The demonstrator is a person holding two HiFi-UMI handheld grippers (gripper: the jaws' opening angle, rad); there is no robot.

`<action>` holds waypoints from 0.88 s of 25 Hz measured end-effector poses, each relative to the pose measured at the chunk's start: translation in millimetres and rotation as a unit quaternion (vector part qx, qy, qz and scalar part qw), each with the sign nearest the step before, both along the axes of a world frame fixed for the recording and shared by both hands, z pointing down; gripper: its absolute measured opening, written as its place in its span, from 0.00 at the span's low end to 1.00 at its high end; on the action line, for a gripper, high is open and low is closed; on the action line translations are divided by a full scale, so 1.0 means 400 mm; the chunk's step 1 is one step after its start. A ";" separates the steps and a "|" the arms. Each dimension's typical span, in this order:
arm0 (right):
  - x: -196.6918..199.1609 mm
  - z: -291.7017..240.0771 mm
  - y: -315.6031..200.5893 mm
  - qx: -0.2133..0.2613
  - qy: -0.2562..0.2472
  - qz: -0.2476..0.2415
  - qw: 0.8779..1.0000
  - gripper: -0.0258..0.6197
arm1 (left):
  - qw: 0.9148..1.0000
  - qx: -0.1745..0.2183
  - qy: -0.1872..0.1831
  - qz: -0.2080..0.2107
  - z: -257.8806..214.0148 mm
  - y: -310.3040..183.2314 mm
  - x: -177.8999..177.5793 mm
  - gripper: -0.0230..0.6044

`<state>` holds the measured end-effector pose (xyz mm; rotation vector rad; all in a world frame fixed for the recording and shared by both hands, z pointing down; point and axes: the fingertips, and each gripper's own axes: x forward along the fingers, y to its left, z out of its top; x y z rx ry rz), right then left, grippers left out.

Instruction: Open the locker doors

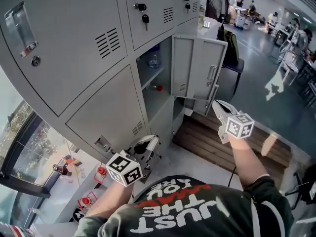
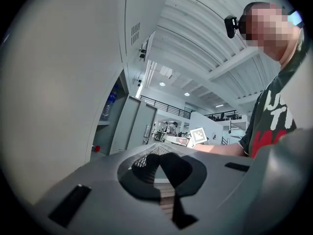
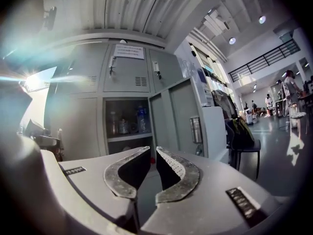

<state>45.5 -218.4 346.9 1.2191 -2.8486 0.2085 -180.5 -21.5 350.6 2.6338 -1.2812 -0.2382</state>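
Grey lockers fill the head view. One middle door [image 1: 197, 70] stands swung open, showing shelves with a bottle [image 1: 154, 57] and a small red thing [image 1: 159, 88]. The lower-left door [image 1: 106, 115] is closed, its latch [image 1: 102, 143] just left of my left gripper [image 1: 155, 138], whose jaws meet at the tips and hold nothing [image 2: 157, 149]. My right gripper [image 1: 216, 103] hovers beside the open door's lower edge. Its jaws [image 3: 152, 150] stand a narrow slit apart with nothing between them, facing the open compartment [image 3: 128, 124] and door [image 3: 178, 116].
Upper doors are closed; one carries a key [image 1: 145, 18]. A wooden platform [image 1: 222, 139] lies at the lockers' foot. A chair with a bag [image 1: 232, 48] stands behind the open door. A window [image 1: 24, 137] is at the left, with people and desks far right.
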 end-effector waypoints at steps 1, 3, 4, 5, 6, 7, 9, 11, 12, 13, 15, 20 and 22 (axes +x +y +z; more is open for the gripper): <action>-0.016 0.010 0.034 -0.005 0.001 -0.006 1.000 0.13 | 1.000 0.000 0.003 0.003 0.004 0.012 -0.003 0.04; -0.051 0.028 0.100 -0.016 0.002 -0.022 1.000 0.13 | 1.000 0.000 0.007 0.008 0.011 0.031 -0.007 0.04; -0.070 0.034 0.130 -0.021 0.002 -0.031 0.999 0.13 | 1.000 0.000 0.010 0.009 0.012 0.040 -0.007 0.04; -0.087 0.039 0.159 -0.025 0.001 -0.041 0.999 0.13 | 1.000 0.000 0.012 0.010 0.013 0.048 -0.006 0.04; -0.102 0.042 0.185 -0.029 0.000 -0.050 0.998 0.13 | 1.000 0.000 0.012 0.010 0.014 0.056 -0.003 0.04; -0.114 0.043 0.209 -0.031 -0.001 -0.059 0.998 0.13 | 1.000 0.001 0.012 0.010 0.014 0.065 0.001 0.04; -0.128 0.041 0.246 -0.034 -0.003 -0.073 0.997 0.12 | 1.000 0.003 0.006 0.008 0.013 0.082 0.010 0.04; -0.132 0.032 0.270 -0.035 -0.003 -0.087 0.996 0.12 | 1.000 0.004 0.001 -0.001 0.009 0.094 0.018 0.04; -0.130 0.027 0.278 -0.034 -0.004 -0.094 0.995 0.12 | 1.000 0.005 -0.001 -0.006 0.007 0.098 0.024 0.04; -0.125 0.022 0.285 -0.032 -0.005 -0.101 0.994 0.12 | 1.000 0.007 -0.002 -0.012 0.004 0.103 0.032 0.04; -0.109 0.013 0.299 -0.028 -0.006 -0.117 0.993 0.11 | 1.000 0.009 -0.008 -0.025 0.000 0.111 0.055 0.04; -0.038 -0.001 0.330 -0.025 -0.009 -0.157 0.987 0.10 | 0.998 0.011 -0.013 -0.057 0.001 0.122 0.146 0.04; 0.000 0.005 0.341 -0.025 -0.003 -0.169 0.985 0.10 | 0.997 0.010 -0.005 -0.071 0.003 0.126 0.193 0.04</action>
